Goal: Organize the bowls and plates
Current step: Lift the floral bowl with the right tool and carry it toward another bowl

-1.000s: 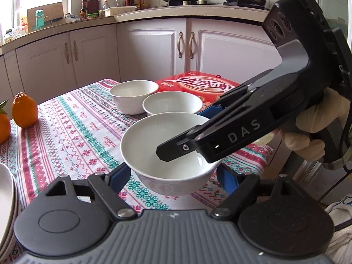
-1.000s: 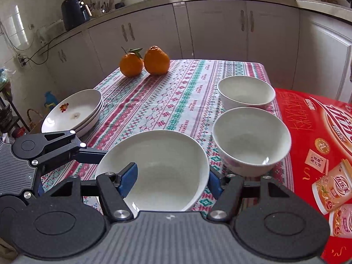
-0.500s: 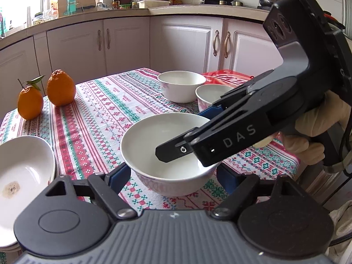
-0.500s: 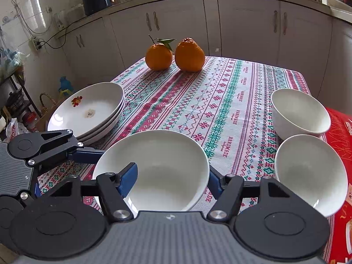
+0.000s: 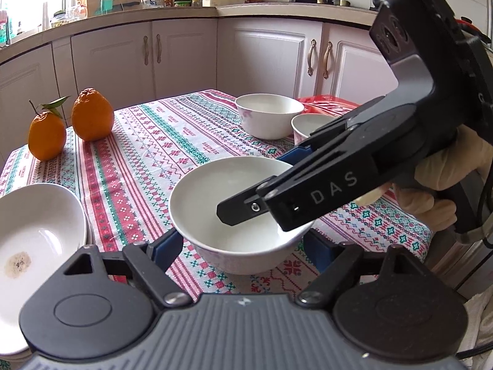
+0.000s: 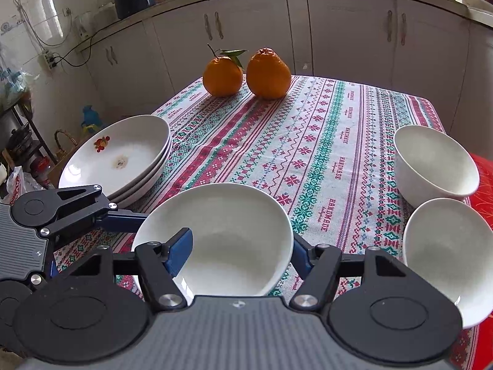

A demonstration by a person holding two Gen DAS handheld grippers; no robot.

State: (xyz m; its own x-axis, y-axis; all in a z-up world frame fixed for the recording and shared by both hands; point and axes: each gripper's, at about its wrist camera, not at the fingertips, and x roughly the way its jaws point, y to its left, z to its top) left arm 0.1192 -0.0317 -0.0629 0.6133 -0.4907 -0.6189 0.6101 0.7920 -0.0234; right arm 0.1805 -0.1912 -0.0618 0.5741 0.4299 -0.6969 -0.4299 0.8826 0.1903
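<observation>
A: Currently, where is the held bowl [image 6: 212, 237]?

B: Above the near edge of the tablecloth [image 6: 308, 141], gripped from both sides. Right gripper [image 6: 238, 248] pinches its rim, one pad inside. Left gripper [image 5: 243, 245] clamps its outer walls.

A: Surroundings?

B: Stacked plates [image 6: 118, 157] to the left; two bowls [image 6: 434, 162] to the right; two oranges [image 6: 268, 74] far.
</observation>
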